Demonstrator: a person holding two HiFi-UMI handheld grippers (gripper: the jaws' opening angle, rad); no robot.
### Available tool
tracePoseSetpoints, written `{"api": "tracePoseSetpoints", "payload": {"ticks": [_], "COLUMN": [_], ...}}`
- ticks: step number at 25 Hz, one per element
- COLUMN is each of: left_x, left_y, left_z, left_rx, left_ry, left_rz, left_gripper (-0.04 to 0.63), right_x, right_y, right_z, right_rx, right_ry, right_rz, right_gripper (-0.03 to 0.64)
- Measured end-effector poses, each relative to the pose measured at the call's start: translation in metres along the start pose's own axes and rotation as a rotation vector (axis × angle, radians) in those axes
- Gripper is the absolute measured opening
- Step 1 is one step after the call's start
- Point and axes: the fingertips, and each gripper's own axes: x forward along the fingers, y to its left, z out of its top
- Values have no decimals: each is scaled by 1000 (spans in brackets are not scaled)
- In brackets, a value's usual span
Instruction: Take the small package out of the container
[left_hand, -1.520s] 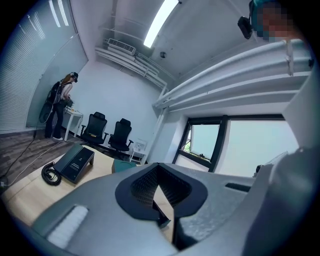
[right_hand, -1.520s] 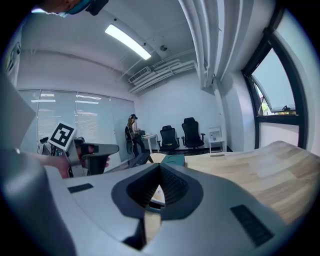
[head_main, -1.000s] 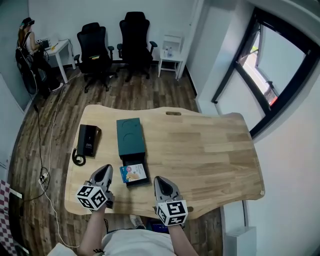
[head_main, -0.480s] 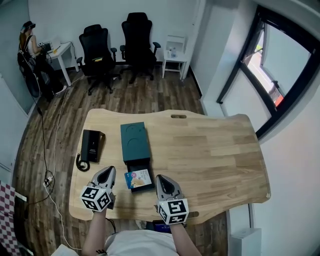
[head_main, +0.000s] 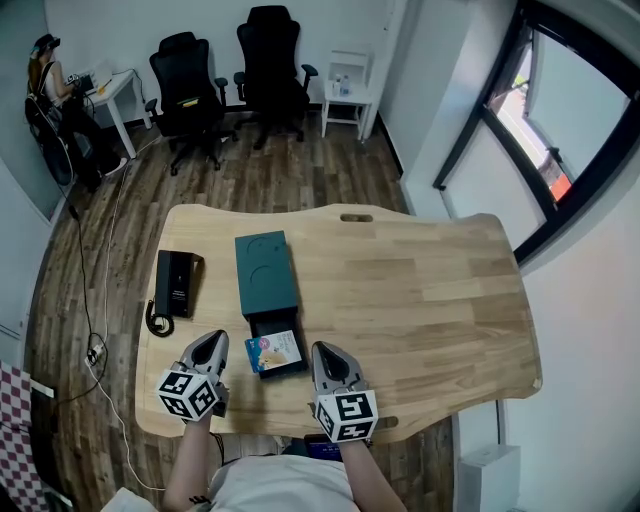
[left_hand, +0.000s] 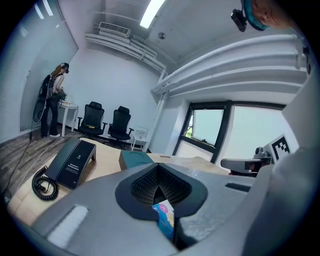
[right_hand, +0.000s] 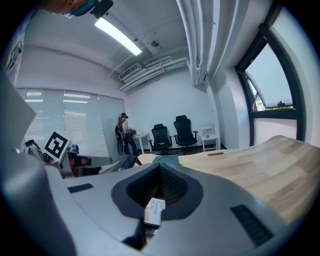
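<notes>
Package (head_main: 274, 350) lies flat in the pulled-out drawer of the container (head_main: 265, 272) by the tabletop's (head_main: 430, 300) near edge, exposed for pickup, with left claw (head_main: 209, 343) and right claw (head_main: 326, 352), both closed and empty, flanking it, probably staged to grab.

The container (head_main: 265, 270) is a long, dark teal box lying flat on the wooden table (head_main: 430, 300). Its long side runs away from me, and a round shape is pressed into its lid. At the end nearest me its black drawer (head_main: 268, 322) stands pulled out, open to the top. The small package (head_main: 274, 351) lies flat and face up inside that drawer. It is a thin, light blue packet with white and orange print, skewed a little against the drawer's walls.
</notes>
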Motion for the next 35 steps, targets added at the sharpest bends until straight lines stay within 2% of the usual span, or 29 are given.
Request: {"api": "tracePoseSetpoints", "payload": {"ticks": [4,9,26,28,31,35], "left_x": [4,5,15,17,23,29], "left_y": [2,-1,-1,0,1,-1], "left_z": [-15,-46,-101,-105,-107,-111], "left_rx": [-17,-76,-242,-278,-372,-469], "left_ry": [42,114,248,252,237,243], "left_rz": [-5,-17,-46,-51,-64,-85], "left_gripper": [0,0,1,2,4,77], "right_x": [10,11,22,24,27,27], "right_y": [-2,-3,-13,-13,-12,-11], "right_z": [-10,-34,-73,-76,-81,-90], "right_rx": [5,27,58,60,64,76], "right_ry": [26,89,179,185,198,219], "right_rz": [12,17,31,37,43,44], "right_gripper": [5,5,5,5,5,5]}}
